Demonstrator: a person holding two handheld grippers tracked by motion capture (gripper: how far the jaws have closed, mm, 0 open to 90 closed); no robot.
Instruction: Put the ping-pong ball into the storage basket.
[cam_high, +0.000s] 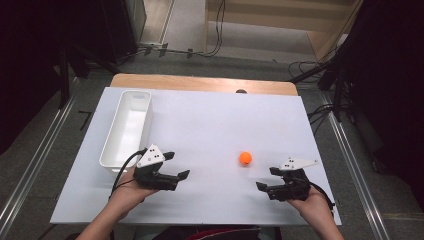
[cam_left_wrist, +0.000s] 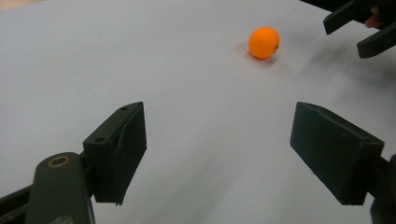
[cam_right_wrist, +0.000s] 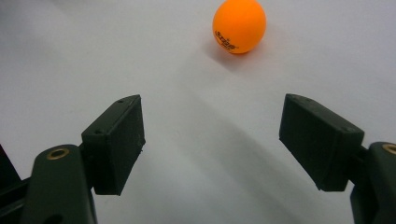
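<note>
A white bin (cam_high: 127, 127) sits empty at the far left of the white table (cam_high: 210, 125), well away from the ball. Both the left gripper (cam_high: 176, 166) and right gripper (cam_high: 266, 179) hover low with jaws spread wide, holding nothing. The orange ball (cam_high: 245, 158), glossy with small dark print, lies bare on the table near the right gripper, nothing blocking it.

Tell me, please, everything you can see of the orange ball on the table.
The orange ball is small, round and smooth, plastic by its look, with small dark print on one side. It rests alone on the white table, casting a soft shadow. Nothing touches it. It lies nearer the right gripper, whose jaws stand open and short of it.
</note>
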